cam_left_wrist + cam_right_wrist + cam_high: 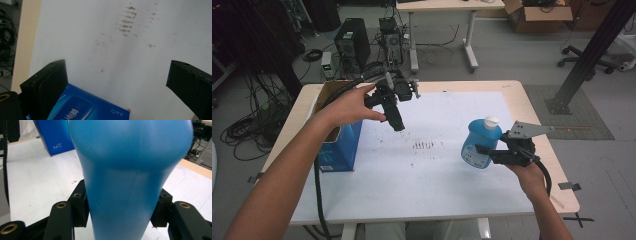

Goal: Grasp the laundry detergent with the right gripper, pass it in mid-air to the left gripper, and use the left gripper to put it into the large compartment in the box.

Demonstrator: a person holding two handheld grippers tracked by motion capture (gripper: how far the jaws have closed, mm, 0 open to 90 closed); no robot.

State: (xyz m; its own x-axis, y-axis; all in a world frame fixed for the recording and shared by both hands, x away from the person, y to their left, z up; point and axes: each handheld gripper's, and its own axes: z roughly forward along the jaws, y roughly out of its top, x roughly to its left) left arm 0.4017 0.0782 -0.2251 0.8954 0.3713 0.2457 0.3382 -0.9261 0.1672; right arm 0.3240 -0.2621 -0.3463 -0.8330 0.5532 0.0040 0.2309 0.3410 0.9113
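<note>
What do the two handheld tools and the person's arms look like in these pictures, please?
Both tools are black. The left tool trails a thick black cable. The right tool carries a grey three-cornered plate with small holes, and brass-coloured bushings show on its linkage. The forearms are bare, with no sleeves in view.

Two hand-held grippers — left gripper, right gripper — one blue bottle, one blue box, one table, two computer towers behind.
</note>
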